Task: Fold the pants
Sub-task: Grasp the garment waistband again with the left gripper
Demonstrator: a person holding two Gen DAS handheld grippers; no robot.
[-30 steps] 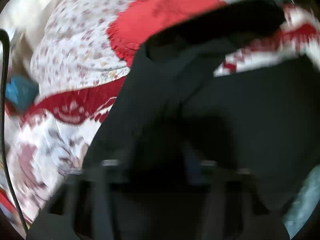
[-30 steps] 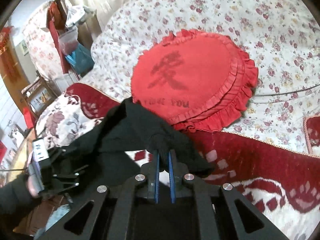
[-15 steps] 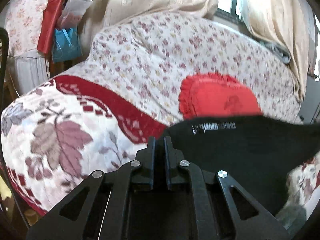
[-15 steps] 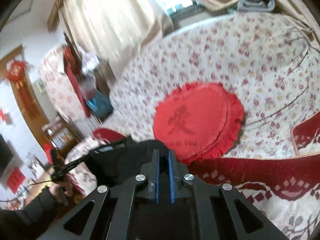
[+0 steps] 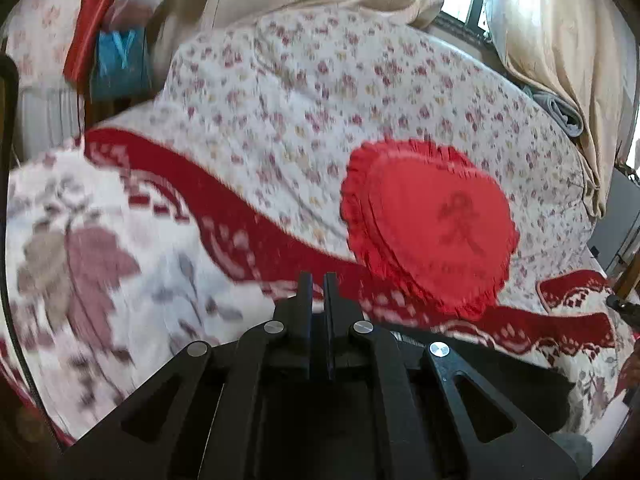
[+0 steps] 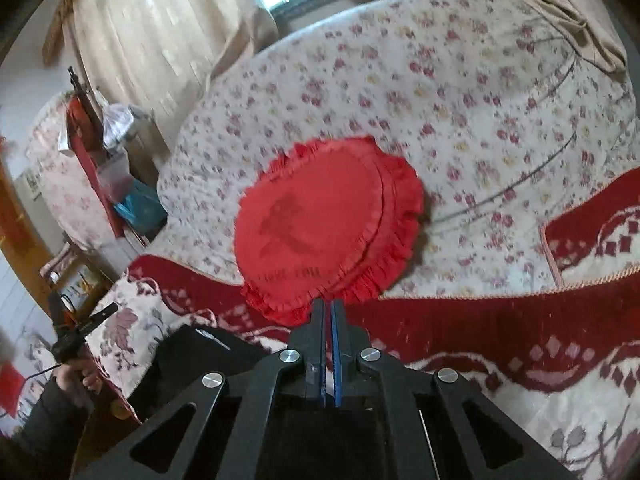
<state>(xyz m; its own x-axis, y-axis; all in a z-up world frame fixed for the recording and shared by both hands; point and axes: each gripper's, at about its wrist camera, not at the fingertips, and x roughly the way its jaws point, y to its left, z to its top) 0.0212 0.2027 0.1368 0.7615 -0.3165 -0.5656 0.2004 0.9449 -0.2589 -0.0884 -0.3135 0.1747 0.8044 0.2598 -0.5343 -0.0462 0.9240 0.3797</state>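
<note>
Both tools closed; black pants [image 6: 192, 356] on sofa [image 6: 440, 92]

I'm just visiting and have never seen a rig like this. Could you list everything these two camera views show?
Pants: one, black, on the blanket below the tongs.
Cushion: one, red, frilled, on the floral cover.
Floral cover: one, white with red flowers, behind.
Blanket: one, red and cream, in front.
Curtains: beige, by the window.
Blue bag: one, far left.
Person's hand: one, dark sleeve, holding the left tongs.
Left tongs: black, shut, empty.
Right tongs: black with blue pads, closing, empty.
</note>
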